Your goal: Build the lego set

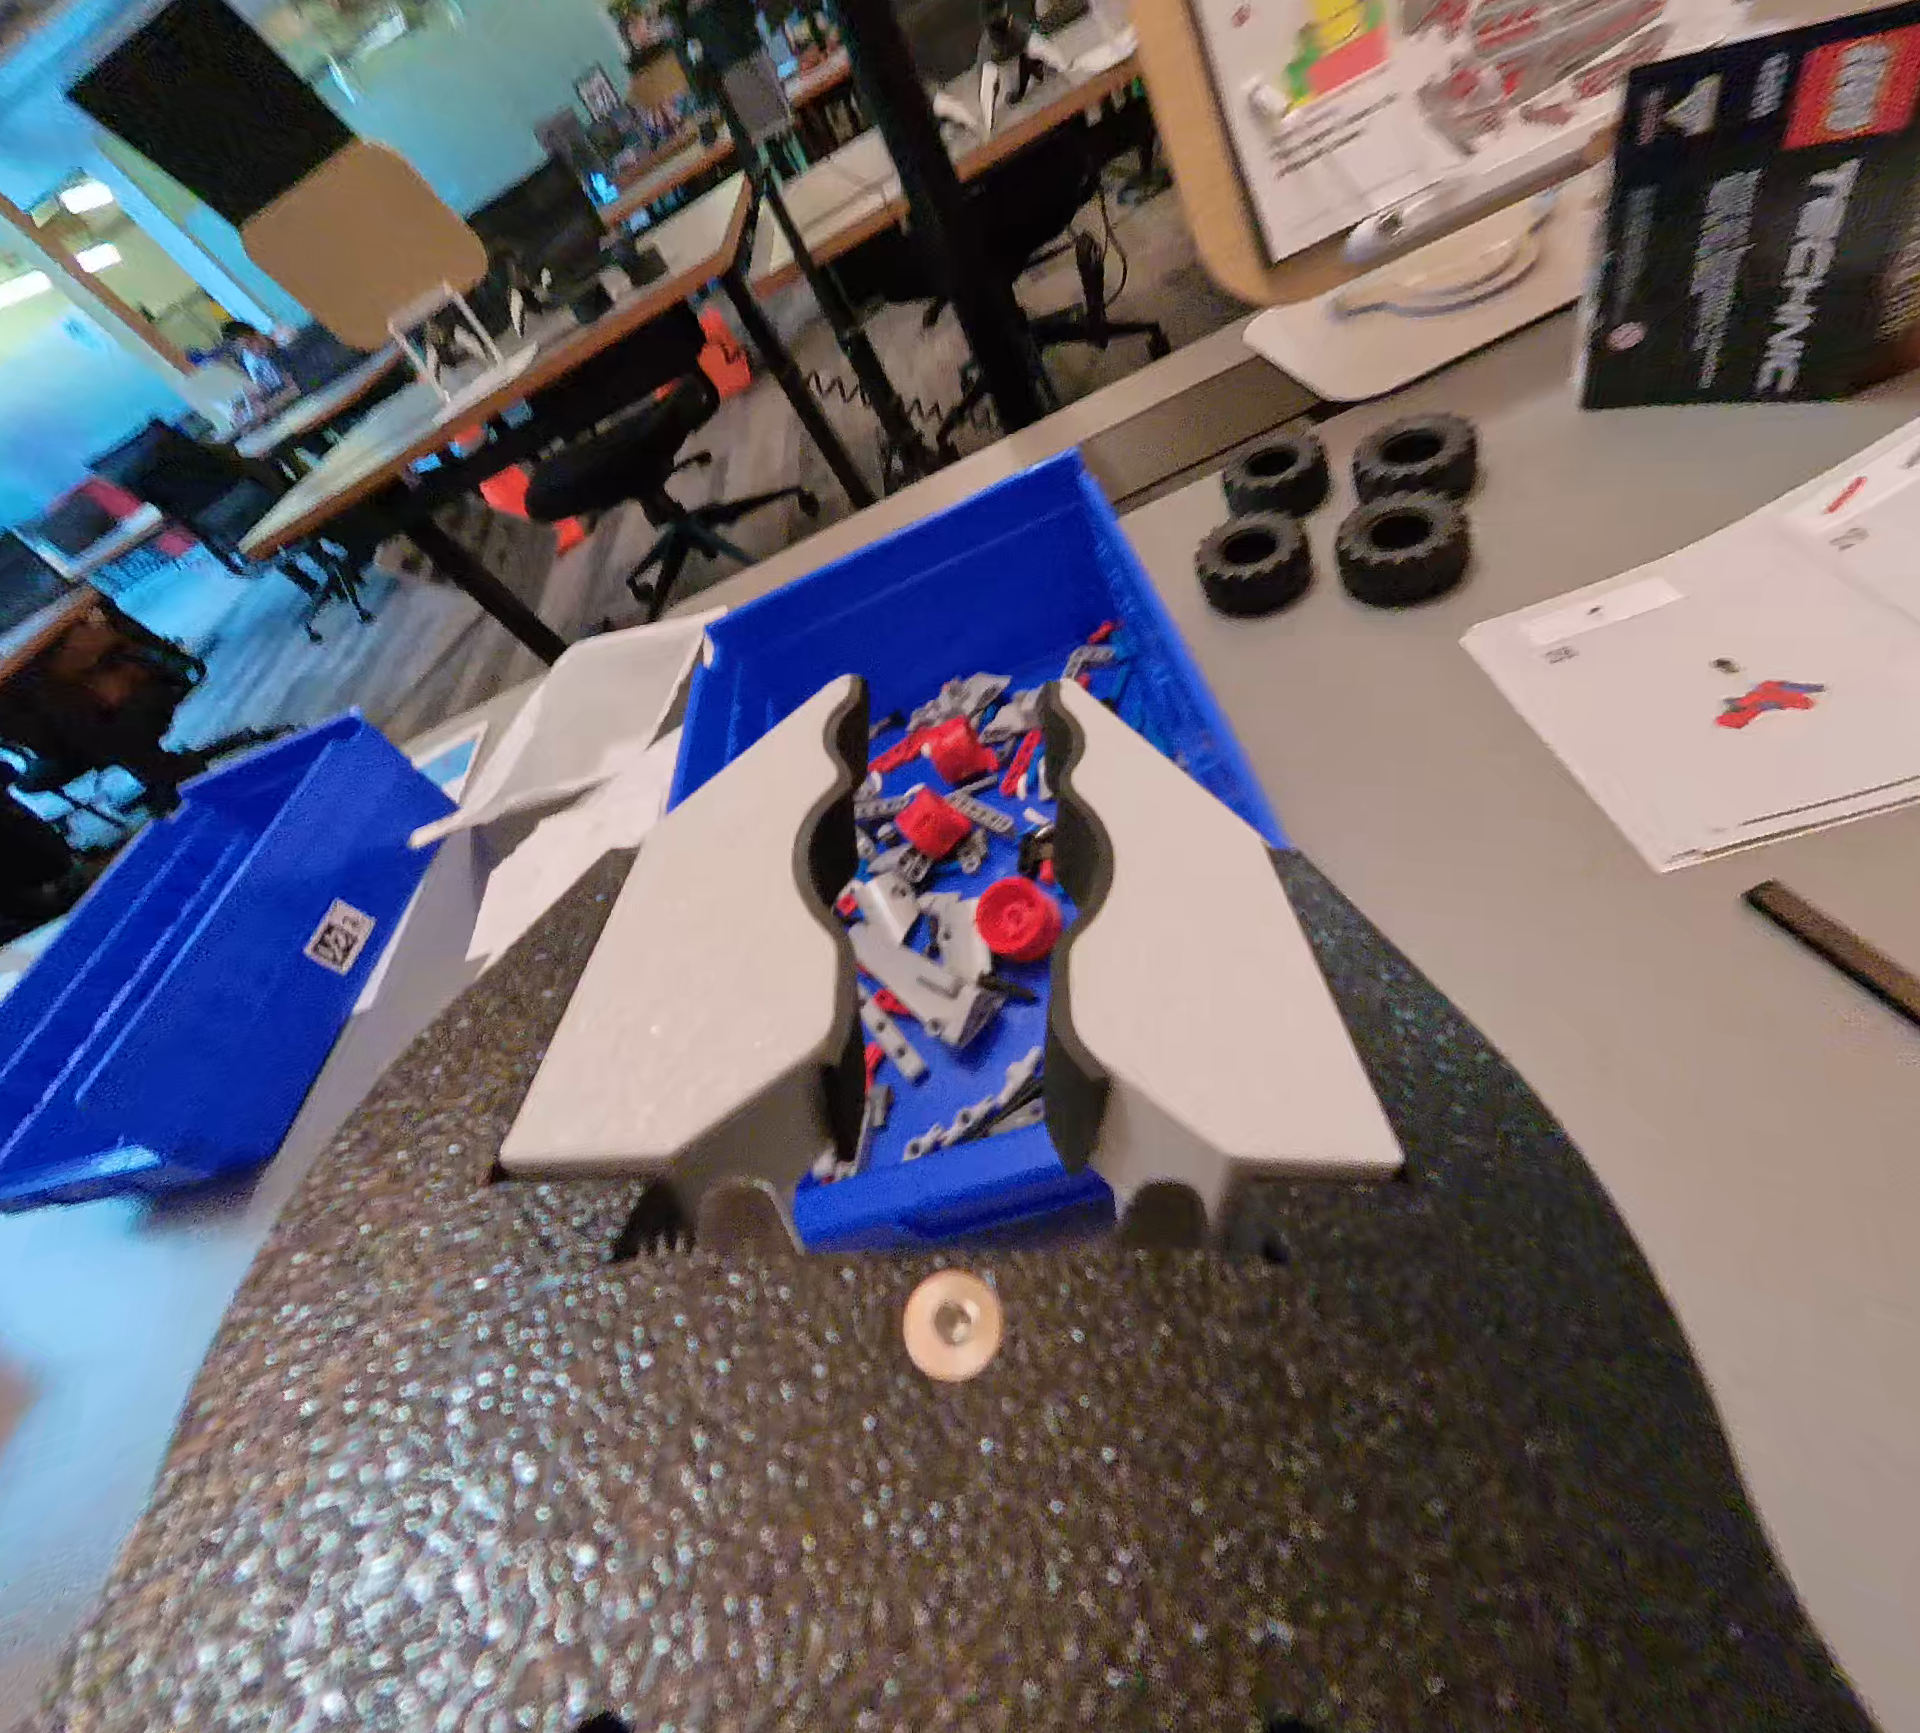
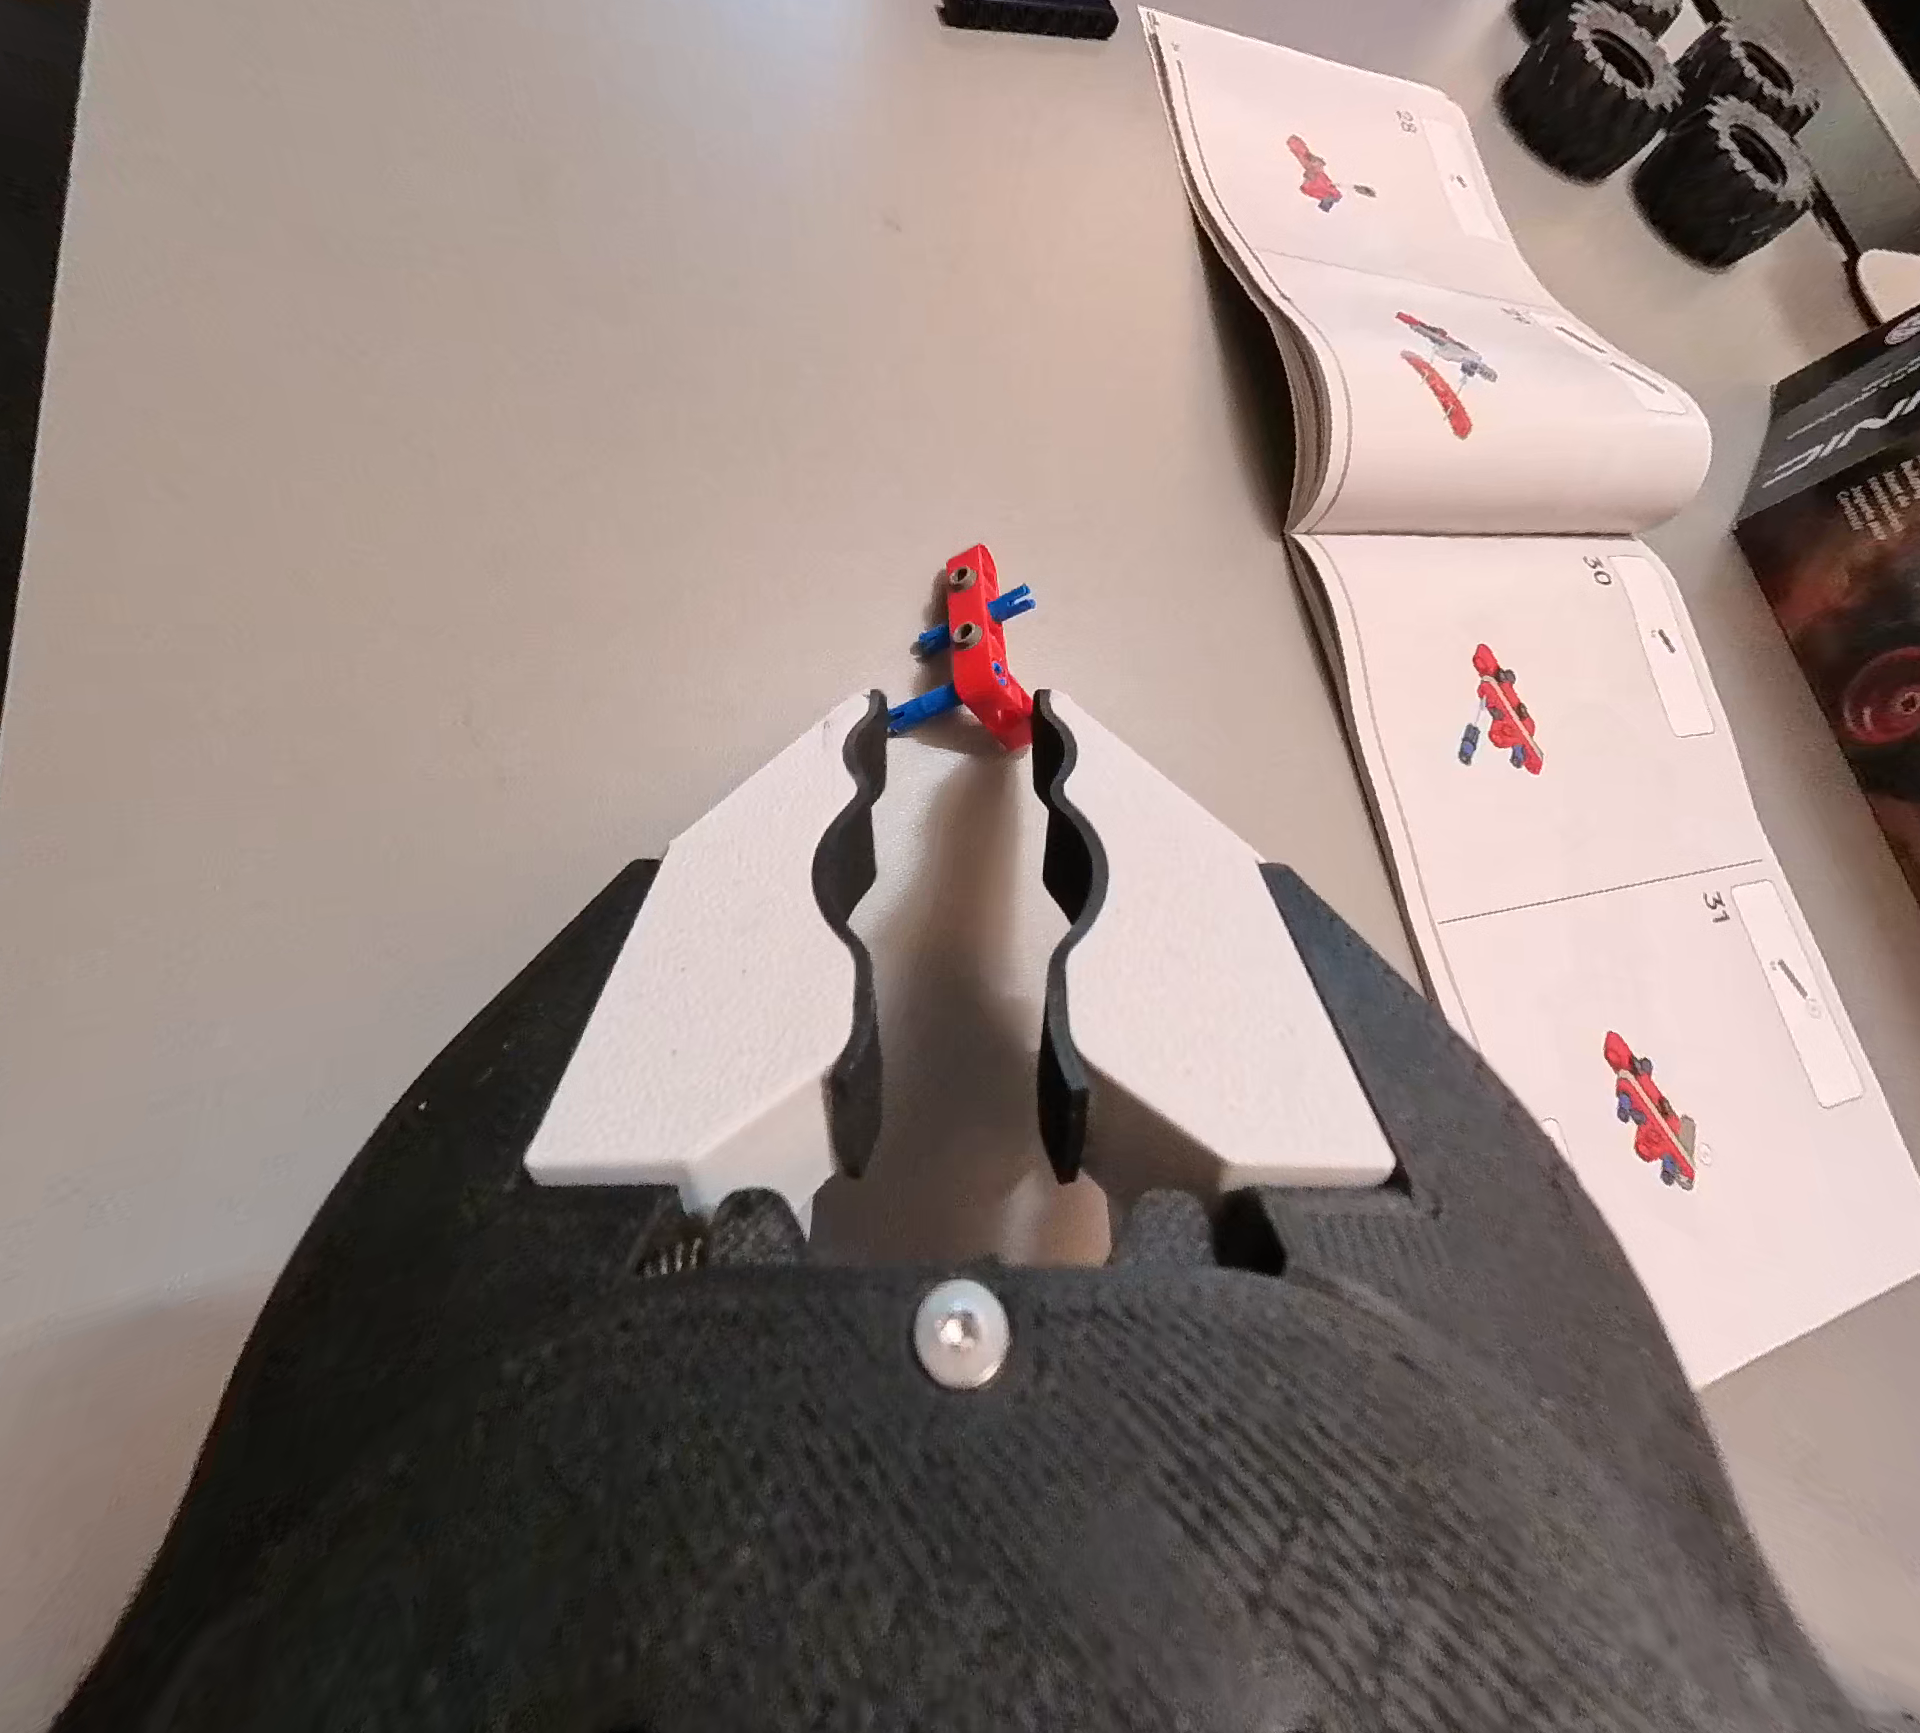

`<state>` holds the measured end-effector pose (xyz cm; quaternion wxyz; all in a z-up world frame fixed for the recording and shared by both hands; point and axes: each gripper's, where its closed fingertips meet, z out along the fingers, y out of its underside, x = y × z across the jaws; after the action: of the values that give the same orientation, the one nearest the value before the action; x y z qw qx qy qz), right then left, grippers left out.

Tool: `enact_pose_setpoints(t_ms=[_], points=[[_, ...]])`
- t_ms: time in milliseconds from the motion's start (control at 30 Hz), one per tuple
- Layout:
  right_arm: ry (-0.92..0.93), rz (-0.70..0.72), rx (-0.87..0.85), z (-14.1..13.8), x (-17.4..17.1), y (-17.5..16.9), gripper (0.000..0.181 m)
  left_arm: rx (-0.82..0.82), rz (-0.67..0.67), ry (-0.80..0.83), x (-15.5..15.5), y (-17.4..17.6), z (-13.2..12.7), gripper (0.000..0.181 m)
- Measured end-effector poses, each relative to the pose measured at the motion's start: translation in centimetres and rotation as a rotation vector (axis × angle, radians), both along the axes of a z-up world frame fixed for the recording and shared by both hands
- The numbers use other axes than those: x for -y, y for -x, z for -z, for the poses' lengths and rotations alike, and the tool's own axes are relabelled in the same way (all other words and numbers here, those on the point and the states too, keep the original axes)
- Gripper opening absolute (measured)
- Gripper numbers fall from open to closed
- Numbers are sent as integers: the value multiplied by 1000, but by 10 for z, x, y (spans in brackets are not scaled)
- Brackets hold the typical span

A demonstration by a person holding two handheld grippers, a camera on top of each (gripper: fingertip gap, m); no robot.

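Note:
In the left wrist view my left gripper [image 1: 956, 707] is open and empty, held above a blue bin [image 1: 966, 582] of loose red and grey lego parts [image 1: 945, 873]. In the right wrist view my right gripper [image 2: 956, 712] is open, its tips on either side of the near end of a small red lego beam with blue pins [image 2: 977, 644] that lies on the grey table [image 2: 520, 333]. One blue pin touches the left fingertip [image 2: 873, 717]. The open instruction booklet [image 2: 1507, 644] lies to the right.
Several black tyres [image 2: 1652, 83] stand at the far right, also in the left wrist view [image 1: 1340, 520]. The black lego box [image 1: 1756, 229] stands behind them. A second blue bin [image 1: 187, 945] sits at left. A black bar [image 2: 1029, 7] lies on the table.

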<state>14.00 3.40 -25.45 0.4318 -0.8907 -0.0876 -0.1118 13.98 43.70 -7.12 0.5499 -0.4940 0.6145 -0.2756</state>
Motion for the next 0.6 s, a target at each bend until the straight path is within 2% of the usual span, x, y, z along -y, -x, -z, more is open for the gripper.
enact_pose_setpoints(t_ms=[33,167,300,467,600], points=[[1,0,-7,0,0,0,26,-26,0,22,-12,-1,4,30],[20,7,-68,2,0,-1,28,-261,105,115,-40,-9,40,28],[25,8,-110,3,0,-2,27,-374,180,71,-61,-23,60,25],[27,9,-126,3,0,-2,28,-691,347,30,-57,-22,105,25],[44,-13,-182,5,0,1,21,-883,573,63,-26,-13,134,21]])
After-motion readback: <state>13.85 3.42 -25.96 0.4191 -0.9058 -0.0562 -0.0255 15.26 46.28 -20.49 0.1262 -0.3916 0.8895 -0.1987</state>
